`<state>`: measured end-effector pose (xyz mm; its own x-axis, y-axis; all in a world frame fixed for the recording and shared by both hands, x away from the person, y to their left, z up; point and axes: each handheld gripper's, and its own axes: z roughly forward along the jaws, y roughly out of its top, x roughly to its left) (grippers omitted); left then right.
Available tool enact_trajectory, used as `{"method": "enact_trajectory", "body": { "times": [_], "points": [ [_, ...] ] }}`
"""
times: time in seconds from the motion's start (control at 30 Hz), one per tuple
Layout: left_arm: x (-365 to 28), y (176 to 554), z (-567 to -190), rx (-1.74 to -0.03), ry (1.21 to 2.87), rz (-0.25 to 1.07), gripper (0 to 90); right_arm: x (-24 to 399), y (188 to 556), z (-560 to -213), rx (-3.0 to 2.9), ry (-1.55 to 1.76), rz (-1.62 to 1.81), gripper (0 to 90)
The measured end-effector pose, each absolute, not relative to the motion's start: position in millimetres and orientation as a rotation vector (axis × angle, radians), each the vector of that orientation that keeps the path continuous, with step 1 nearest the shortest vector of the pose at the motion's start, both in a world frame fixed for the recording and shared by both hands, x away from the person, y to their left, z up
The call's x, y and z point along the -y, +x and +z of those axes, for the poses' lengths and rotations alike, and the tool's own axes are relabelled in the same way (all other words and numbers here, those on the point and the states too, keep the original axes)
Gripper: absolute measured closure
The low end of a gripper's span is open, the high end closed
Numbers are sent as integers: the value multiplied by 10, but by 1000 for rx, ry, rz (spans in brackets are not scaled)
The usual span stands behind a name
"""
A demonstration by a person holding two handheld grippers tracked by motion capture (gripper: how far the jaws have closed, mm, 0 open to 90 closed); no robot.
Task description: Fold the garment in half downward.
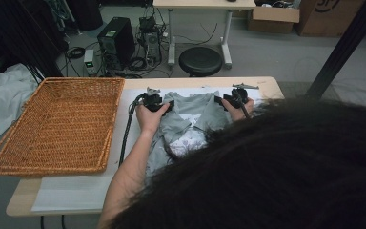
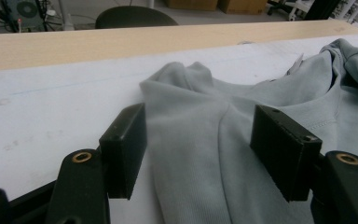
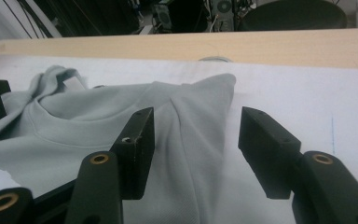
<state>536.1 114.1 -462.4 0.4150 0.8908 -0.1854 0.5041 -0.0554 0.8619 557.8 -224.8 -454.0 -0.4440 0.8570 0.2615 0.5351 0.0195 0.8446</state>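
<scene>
A grey T-shirt [image 1: 198, 112] lies on a white sheet [image 1: 66, 191] that covers the table. Its collar end points to the far edge. My left gripper [image 1: 155, 98] rests at the shirt's left shoulder and my right gripper [image 1: 233, 98] at its right shoulder. In the left gripper view the left gripper [image 2: 200, 123] stands open, with a ridge of grey cloth [image 2: 279, 93] lying loose between its pads. In the right gripper view the right gripper [image 3: 193, 126] is open too, and the shoulder fold of the shirt [image 3: 84, 121] runs between its pads without being pinched.
A wide wicker basket [image 1: 57, 124] sits on the table's left side, partly over the edge. Beyond the far edge are a black stool [image 1: 200, 61], a computer tower [image 1: 116, 40] with cables, and cardboard boxes [image 1: 274, 16]. The person's head hides the near right of the table.
</scene>
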Motion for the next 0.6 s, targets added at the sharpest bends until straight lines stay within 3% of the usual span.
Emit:
{"method": "enact_trajectory", "body": {
  "times": [0.23, 0.47, 0.6],
  "points": [
    [-1140, 5506, -4644, -1250, 1658, 464, 349, 2240, 5616, -4593, -1996, 1423, 1396, 494],
    [-1109, 5510, -4651, -1267, 1710, 460, 603, 2208, 5632, -4659, -2033, 1410, 1360, 562],
    [-1099, 5502, -4657, -1256, 1727, 459, 806, 2201, 5622, -4639, -2064, 1377, 1320, 738]
  ]
}}
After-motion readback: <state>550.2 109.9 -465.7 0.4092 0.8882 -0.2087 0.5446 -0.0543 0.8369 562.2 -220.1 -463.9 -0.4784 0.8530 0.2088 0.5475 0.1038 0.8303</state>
